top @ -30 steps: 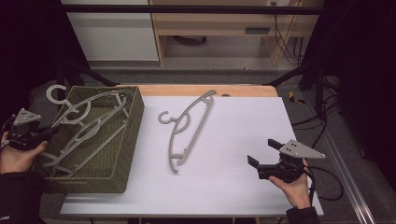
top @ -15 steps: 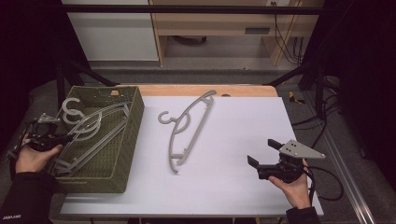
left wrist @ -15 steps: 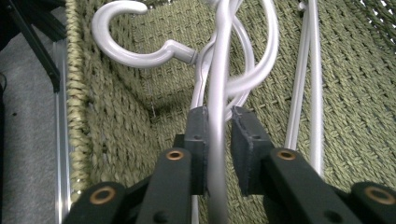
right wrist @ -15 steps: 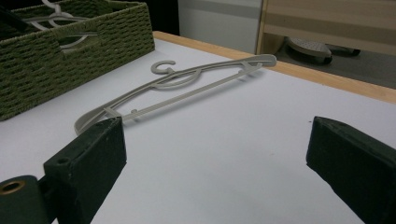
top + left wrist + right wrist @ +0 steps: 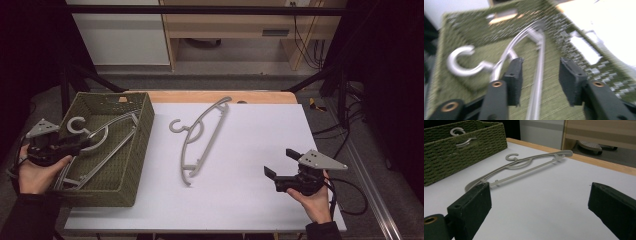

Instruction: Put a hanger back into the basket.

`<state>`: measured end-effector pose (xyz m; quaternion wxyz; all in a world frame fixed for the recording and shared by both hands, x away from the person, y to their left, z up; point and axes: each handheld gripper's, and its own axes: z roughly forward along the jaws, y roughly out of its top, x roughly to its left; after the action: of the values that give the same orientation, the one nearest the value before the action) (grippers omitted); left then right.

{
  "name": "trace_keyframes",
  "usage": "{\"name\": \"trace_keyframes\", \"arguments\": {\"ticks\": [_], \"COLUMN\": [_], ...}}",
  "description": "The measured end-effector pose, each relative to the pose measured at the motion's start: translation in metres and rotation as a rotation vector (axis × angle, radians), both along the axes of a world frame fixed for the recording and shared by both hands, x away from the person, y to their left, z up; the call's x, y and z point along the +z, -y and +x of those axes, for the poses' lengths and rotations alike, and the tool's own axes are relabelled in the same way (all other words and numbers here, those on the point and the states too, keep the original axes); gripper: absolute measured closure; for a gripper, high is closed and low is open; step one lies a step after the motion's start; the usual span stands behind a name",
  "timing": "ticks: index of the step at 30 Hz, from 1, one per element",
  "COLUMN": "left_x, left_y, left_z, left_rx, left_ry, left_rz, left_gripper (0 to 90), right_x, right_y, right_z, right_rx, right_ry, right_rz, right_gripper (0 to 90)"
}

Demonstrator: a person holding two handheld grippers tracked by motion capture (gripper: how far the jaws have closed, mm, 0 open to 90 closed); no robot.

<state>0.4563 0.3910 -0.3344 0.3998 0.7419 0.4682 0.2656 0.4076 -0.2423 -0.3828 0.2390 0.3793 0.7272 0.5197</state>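
Hovering at the near left of the table, my left gripper (image 5: pixel 75 144) sits over the woven olive-green rectangular basket (image 5: pixel 131 165), its jaws having just been opening; they stand released on either side of one bar of the pale grey plastic hanger in the basket (image 5: pixel 537 75), with the pads clear of it. That hanger lies on the basket floor with its hook (image 5: pixel 76 125) toward the far left corner. On the white tabletop (image 5: pixel 260 150), just right of the basket, lies a second grey plastic hanger (image 5: pixel 200 137), hook to the left and long bar running from near to far. At the near right I hold my right gripper (image 5: pixel 281 164) low over bare tabletop, jaws released and wide apart, nothing between them, pointing left toward the second hanger and well apart from it.
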Motion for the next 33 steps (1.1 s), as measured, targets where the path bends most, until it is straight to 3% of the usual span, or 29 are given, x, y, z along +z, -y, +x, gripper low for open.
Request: {"name": "trace_keyframes", "arguments": {"ticks": [6, 14, 18, 20, 27, 33], "left_x": [0.008, 0.009, 0.007, 0.005, -0.001, -0.016], "left_y": [0.031, 0.081, 0.106, 0.12, 0.153, 0.184], "left_z": [-0.011, -0.016, -0.019, -0.019, -0.015, -0.004], "left_rx": [-0.068, -0.153, -0.188, -0.207, -0.246, -0.281], "left_ry": [0.079, 0.119, 0.136, 0.134, 0.122, 0.075], "left_rz": [-0.095, -0.137, -0.135, -0.14, -0.137, -0.088], "left_gripper": [36.8, 22.1, 15.2, 11.5, 10.9, 12.0], "right_x": [-0.001, -0.001, -0.001, -0.001, -0.002, -0.002], "right_y": [0.001, 0.003, 0.004, 0.004, 0.004, 0.004], "right_z": [0.0, -0.001, -0.001, -0.001, -0.001, -0.002], "right_rx": [-0.006, -0.008, -0.014, -0.016, -0.017, -0.015], "right_ry": [-0.002, 0.0, -0.001, -0.003, -0.004, -0.003], "right_rz": [-0.002, -0.001, 0.003, 0.003, 0.002, 0.001], "right_gripper": [5.0, 4.9, 4.9, 4.9, 4.9, 4.9]}}
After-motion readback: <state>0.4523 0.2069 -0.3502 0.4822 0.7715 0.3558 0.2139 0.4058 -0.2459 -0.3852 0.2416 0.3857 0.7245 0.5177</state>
